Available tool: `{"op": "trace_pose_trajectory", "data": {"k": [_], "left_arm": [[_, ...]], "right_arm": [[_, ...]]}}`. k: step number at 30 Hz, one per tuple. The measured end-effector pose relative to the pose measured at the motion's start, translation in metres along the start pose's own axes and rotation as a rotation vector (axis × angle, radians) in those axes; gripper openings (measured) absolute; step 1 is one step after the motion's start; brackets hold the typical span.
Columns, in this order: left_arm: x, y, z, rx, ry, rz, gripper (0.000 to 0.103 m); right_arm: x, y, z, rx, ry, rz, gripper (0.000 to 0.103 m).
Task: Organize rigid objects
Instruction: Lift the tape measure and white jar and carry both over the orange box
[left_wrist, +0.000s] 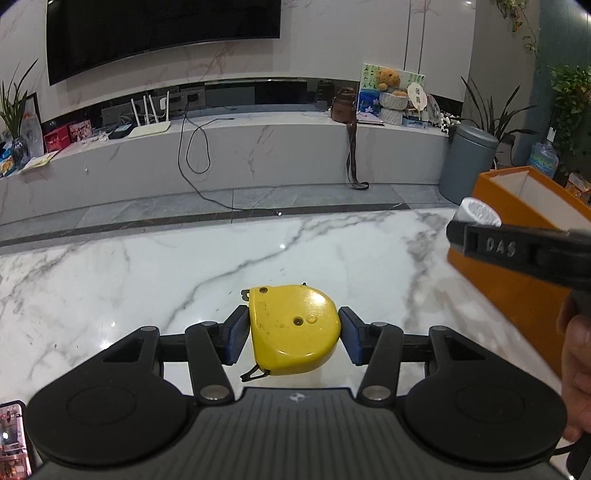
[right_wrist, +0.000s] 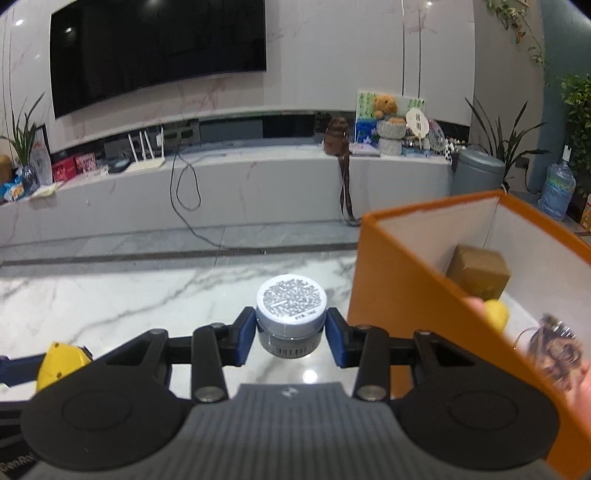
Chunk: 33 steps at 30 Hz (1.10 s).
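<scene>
A yellow tape measure (left_wrist: 293, 326) hangs above the marble table (left_wrist: 147, 280), and my left gripper (left_wrist: 293, 332) is shut on its two sides. In the right wrist view a small white-lidded jar (right_wrist: 290, 314) with a printed label is clamped between the blue pads, my right gripper (right_wrist: 290, 334) shut on it. That jar (left_wrist: 480, 213) and the right gripper's black finger (left_wrist: 517, 251) also show at the right edge of the left wrist view. The tape measure (right_wrist: 59, 363) peeks in at the lower left of the right wrist view. An open orange box (right_wrist: 406, 295) stands just right of the jar.
Inside the orange box lie a brown cardboard carton (right_wrist: 478, 273), a small yellow object (right_wrist: 496, 314) and a blurred patterned item (right_wrist: 554, 350). A hand (left_wrist: 576, 369) shows at the right edge. Beyond the table are a grey floor, a TV bench (left_wrist: 258, 147) and a grey bin (left_wrist: 467, 162).
</scene>
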<state>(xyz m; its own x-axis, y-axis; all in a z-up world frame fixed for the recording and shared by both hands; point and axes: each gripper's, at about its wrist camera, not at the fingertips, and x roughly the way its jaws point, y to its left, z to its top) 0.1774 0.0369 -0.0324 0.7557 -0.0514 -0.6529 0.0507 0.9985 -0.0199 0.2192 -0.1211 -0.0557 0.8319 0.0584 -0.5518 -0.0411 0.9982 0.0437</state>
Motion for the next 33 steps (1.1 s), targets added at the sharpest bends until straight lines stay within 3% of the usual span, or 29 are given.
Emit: {"op": "trace_pose_trajectory", "data": {"k": [14,28,33], "left_arm": [[-0.042,-0.068,0.025,0.075,-0.049,-0.047,0.060],[-0.061,-0.159,0.067,0.147,-0.087,-0.140,0.060],[-0.050,-0.196,0.089,0.215,-0.054,-0.193,0.060]], "right_arm": [[-0.070,-0.083,0.045,0.127,-0.113,-0.017,0.041],[-0.105,-0.184,0.058,0.150,-0.076,-0.045,0.041],[-0.104,-0.215,0.062,0.165,-0.021,-0.037,0.041]]}}
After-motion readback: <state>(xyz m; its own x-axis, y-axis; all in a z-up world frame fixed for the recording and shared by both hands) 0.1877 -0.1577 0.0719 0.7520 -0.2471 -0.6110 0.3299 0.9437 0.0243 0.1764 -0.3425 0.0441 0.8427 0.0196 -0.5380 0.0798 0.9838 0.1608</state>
